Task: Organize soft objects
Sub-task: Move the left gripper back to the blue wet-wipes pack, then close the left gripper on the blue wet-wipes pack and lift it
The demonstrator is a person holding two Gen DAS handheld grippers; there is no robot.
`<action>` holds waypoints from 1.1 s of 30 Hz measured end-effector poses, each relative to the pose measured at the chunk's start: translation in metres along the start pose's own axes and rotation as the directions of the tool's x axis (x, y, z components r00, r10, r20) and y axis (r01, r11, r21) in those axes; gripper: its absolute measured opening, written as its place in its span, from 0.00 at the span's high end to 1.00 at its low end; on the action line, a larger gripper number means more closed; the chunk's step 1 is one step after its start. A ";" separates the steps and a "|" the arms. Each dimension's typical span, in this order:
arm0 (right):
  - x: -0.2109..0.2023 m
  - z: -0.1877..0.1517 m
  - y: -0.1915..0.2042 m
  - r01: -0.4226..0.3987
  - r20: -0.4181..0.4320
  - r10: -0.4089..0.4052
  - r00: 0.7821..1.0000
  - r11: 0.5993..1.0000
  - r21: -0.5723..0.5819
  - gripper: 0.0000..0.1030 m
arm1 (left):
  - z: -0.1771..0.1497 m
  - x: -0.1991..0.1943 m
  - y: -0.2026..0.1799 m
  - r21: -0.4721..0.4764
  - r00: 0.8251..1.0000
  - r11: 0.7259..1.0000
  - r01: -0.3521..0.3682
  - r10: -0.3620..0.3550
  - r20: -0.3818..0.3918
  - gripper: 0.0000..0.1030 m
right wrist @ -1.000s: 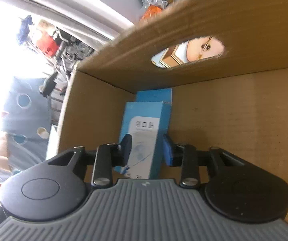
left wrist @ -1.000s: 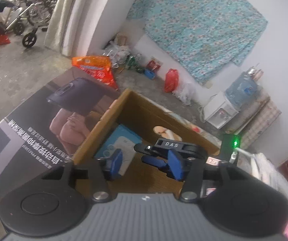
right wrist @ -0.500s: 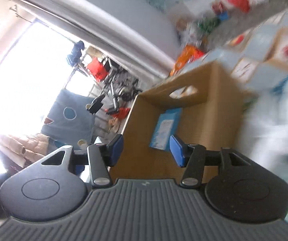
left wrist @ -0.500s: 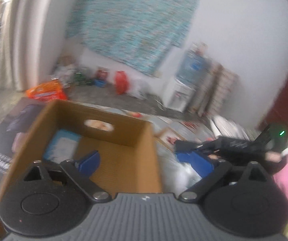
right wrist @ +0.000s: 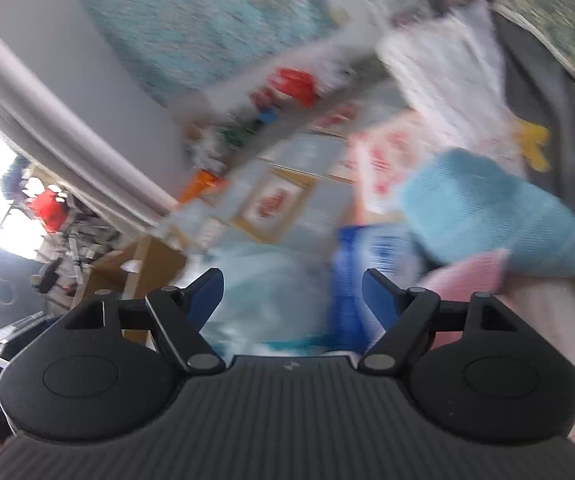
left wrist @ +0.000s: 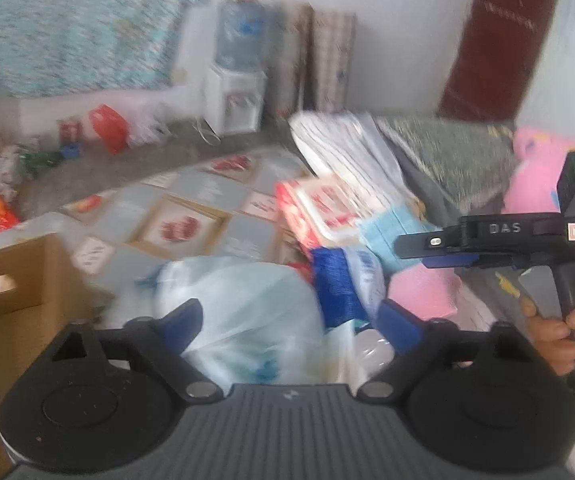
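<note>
Here, closest to the left wrist camera, the left tool [left wrist: 289, 322] has its two blue fingers spread wide with nothing gripped, and a pale, translucent plastic bag [left wrist: 243, 304] bulges up between and just beyond them. The right tool [right wrist: 291, 292] is likewise spread open and empty; in the left view it shows from the side [left wrist: 419, 245], held by a hand [left wrist: 555, 332] at the right edge, its tip pointing left over the pile. Just past the bag stands a blue-and-white pack [left wrist: 343, 280], roughly upright, its long axis running up and away; the blur hides its print. Beside it lies a pink soft piece [left wrist: 423, 292], and above that a light blue knitted cloth [right wrist: 487, 208], whose long axis slants from upper left to lower right in the right wrist view. To the left, near the bag, the corner of a cardboard box [left wrist: 27, 280] shows a hand-hole in its wall. Farther on, the floor [left wrist: 87, 176] carries flattened printed cartons [left wrist: 183, 220] laid side by side, and a red-and-white package [left wrist: 315, 208] leans against a stack of white folded textiles [left wrist: 343, 140], with a dark patterned blanket [left wrist: 451, 152] and a pink plush toy [left wrist: 535, 176] to the right. Against the far wall stand a water dispenser [left wrist: 239, 80], a red bag [left wrist: 107, 128], a turquoise flowered cloth [left wrist: 79, 24] hung up, and a dark red door [left wrist: 503, 36].
</note>
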State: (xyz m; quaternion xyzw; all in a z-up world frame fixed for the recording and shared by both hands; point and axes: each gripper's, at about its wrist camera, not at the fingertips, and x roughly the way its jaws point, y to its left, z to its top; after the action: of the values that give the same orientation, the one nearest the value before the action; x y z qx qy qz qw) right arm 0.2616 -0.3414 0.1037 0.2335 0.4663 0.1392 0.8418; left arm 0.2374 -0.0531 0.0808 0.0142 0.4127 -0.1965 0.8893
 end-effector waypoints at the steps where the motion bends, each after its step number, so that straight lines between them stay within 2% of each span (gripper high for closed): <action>1: 0.010 0.001 -0.007 0.013 -0.029 -0.013 1.000 1.000 -0.003 0.26 | 0.006 0.017 -0.008 0.012 0.999 1.000 0.016 -0.015 -0.031 0.18; 3: 0.030 0.002 -0.015 0.016 -0.061 -0.015 0.998 1.000 0.020 0.26 | 0.012 0.043 -0.020 0.020 0.996 0.999 0.038 -0.036 -0.085 0.26; 7: 0.054 0.014 -0.020 -0.018 -0.131 0.022 0.991 0.999 0.037 0.26 | 0.020 0.084 -0.034 0.054 0.982 0.996 0.069 -0.058 -0.179 0.33; 11: 0.065 0.026 -0.027 -0.011 -0.189 0.025 0.982 0.997 0.072 0.26 | 0.026 0.117 -0.046 0.082 0.968 0.994 0.072 -0.050 -0.246 0.33; 14: 0.067 0.032 -0.033 -0.001 -0.203 0.018 0.979 0.997 0.081 0.25 | 0.031 0.135 -0.051 0.088 0.960 0.994 0.065 -0.039 -0.277 0.31; 15: 0.067 0.032 -0.035 0.003 -0.206 0.014 0.978 0.996 0.084 0.24 | 0.034 0.140 -0.053 0.083 0.958 0.995 0.062 -0.036 -0.286 0.27; 20: 0.075 0.031 -0.046 0.016 -0.225 0.012 0.974 0.993 0.121 0.22 | 0.040 0.171 -0.055 0.034 0.937 0.998 0.058 -0.043 -0.348 0.23; 24: 0.077 0.032 -0.056 -0.003 -0.205 0.039 0.978 0.985 0.173 0.22 | 0.042 0.189 -0.057 0.013 0.928 1.000 0.028 -0.021 -0.372 0.23; 28: 0.079 0.032 -0.063 -0.021 -0.190 0.061 0.980 0.979 0.204 0.22 | 0.042 0.201 -0.057 -0.016 0.921 1.000 0.011 -0.016 -0.388 0.33; 33: 0.081 0.029 -0.068 -0.040 -0.177 0.079 0.981 0.975 0.218 0.22 | 0.044 0.204 -0.054 -0.043 0.925 0.999 -0.008 -0.009 -0.381 0.44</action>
State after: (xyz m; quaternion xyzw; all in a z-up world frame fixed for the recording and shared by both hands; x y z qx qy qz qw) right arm 0.3296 -0.3703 0.0235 0.3224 0.5473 0.1347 0.7605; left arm 0.3689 -0.1799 -0.0331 0.0323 0.5817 -0.1810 0.7924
